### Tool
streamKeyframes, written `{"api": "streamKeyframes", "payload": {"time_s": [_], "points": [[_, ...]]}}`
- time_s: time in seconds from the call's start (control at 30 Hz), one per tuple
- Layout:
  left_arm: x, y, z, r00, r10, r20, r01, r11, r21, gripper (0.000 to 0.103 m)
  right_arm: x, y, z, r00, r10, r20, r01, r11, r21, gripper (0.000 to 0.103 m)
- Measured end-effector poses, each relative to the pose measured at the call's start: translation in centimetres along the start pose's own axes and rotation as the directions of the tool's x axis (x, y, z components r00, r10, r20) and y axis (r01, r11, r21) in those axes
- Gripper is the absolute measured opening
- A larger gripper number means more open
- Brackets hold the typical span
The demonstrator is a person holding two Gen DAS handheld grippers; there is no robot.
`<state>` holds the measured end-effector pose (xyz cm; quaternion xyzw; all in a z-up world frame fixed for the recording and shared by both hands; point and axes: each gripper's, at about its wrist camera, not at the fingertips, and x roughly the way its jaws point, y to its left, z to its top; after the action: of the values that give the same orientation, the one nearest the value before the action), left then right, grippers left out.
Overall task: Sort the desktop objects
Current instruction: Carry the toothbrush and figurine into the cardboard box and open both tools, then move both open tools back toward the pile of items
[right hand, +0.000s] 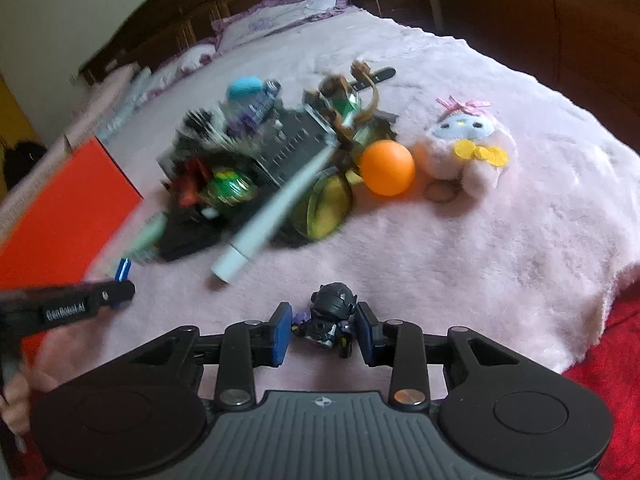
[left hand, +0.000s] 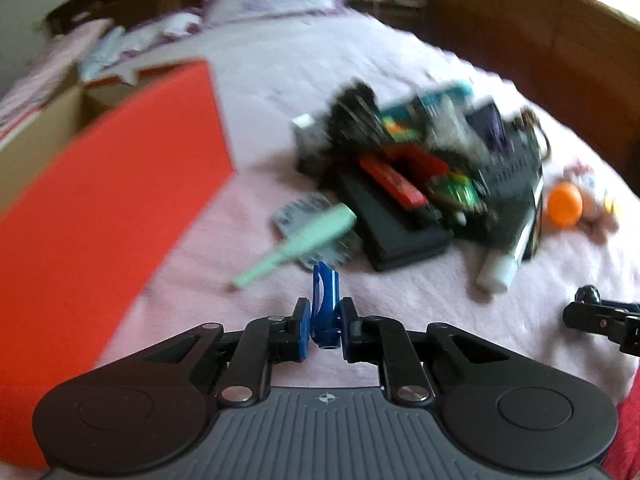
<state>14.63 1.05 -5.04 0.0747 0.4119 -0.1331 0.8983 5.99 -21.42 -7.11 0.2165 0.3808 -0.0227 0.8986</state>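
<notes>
While the left tool (left hand: pixel 325 320) pinches a blue clip (left hand: pixel 325 308) near the orange box (left hand: pixel 120 200), right tool (right hand: pixel 324 330) brackets a dark figurine (right hand: pixel 330 316), grip unclear; pile (right hand: pixel 256 160) remains on bed (right hand: pixel 480 240).

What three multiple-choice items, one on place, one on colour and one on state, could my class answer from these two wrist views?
1. Where does the orange ball lie?
A. beside the plush toy
B. inside the orange box
C. in a gripper

2. What colour is the clip in the left gripper?
A. green
B. blue
C. white

3. What does the right gripper hold?
A. nothing
B. a white tube
C. a dark figurine

Answers: 1 A, the ball rests on the pink blanket next to the toy. 2 B, it shows blue between the pads. 3 C, the figurine sits between both pads.
</notes>
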Motion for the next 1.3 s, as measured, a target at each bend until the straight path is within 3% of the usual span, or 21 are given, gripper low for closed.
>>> {"api": "streamKeyframes", "payload": {"time_s": [0.27, 0.37, 0.47, 0.53, 0.6, 0.67, 0.77, 0.93, 1.1, 1.3], "points": [[-7.1, 6.0, 4.2, 0.983, 0.124, 0.132, -0.111, 0.989, -0.101, 0.017, 0.3, 8.1, 4.4, 0.980, 0.198, 0.022, -0.194, 0.975, -0.109, 0.036], [-8.8, 9.2, 5.7, 0.970, 0.193, 0.148, -0.171, 0.973, -0.153, 0.017, 1.4, 13.1, 7.0, 0.961, 0.276, 0.024, -0.267, 0.947, -0.180, 0.036], [-8.8, 12.4, 6.7, 0.954, 0.276, 0.114, -0.249, 0.946, -0.208, 0.017, 2.6, 18.6, 9.8, 0.935, 0.354, 0.013, -0.340, 0.908, -0.245, 0.036], [-8.4, 14.5, 7.4, 0.945, 0.316, 0.080, -0.288, 0.925, -0.248, 0.027, 3.9, 22.8, 11.7, 0.919, 0.395, -0.005, -0.379, 0.878, -0.292, 0.036], [-8.1, 16.2, 7.5, 0.945, 0.319, 0.064, -0.288, 0.911, -0.295, 0.051, 5.3, 26.4, 13.0, 0.910, 0.413, -0.021, -0.396, 0.855, -0.334, 0.038], [-8.3, 17.4, 7.2, 0.951, 0.303, 0.056, -0.266, 0.898, -0.351, 0.059, 6.1, 28.4, 13.6, 0.915, 0.403, -0.019, -0.383, 0.853, -0.355, 0.041], [-8.7, 17.7, 6.3, 0.960, 0.271, 0.067, -0.227, 0.897, -0.380, 0.064, 5.7, 28.1, 13.3, 0.921, 0.390, -0.002, -0.367, 0.865, -0.341, 0.044], [-8.8, 15.3, 4.6, 0.969, 0.240, 0.061, -0.205, 0.916, -0.345, 0.075, 3.5, 22.7, 10.6, 0.950, 0.312, -0.008, -0.300, 0.905, -0.302, 0.047], [-8.7, 11.3, 3.3, 0.980, 0.194, 0.052, -0.166, 0.929, -0.331, 0.087, 1.6, 15.6, 5.9, 0.981, 0.180, -0.077, -0.194, 0.948, -0.251, 0.049], [-8.5, 5.5, 1.8, 0.992, 0.126, 0.025, -0.116, 0.963, -0.241, 0.090, -0.1, 10.8, 1.7, 0.988, 0.091, -0.124, -0.116, 0.970, -0.213, 0.050]]}}
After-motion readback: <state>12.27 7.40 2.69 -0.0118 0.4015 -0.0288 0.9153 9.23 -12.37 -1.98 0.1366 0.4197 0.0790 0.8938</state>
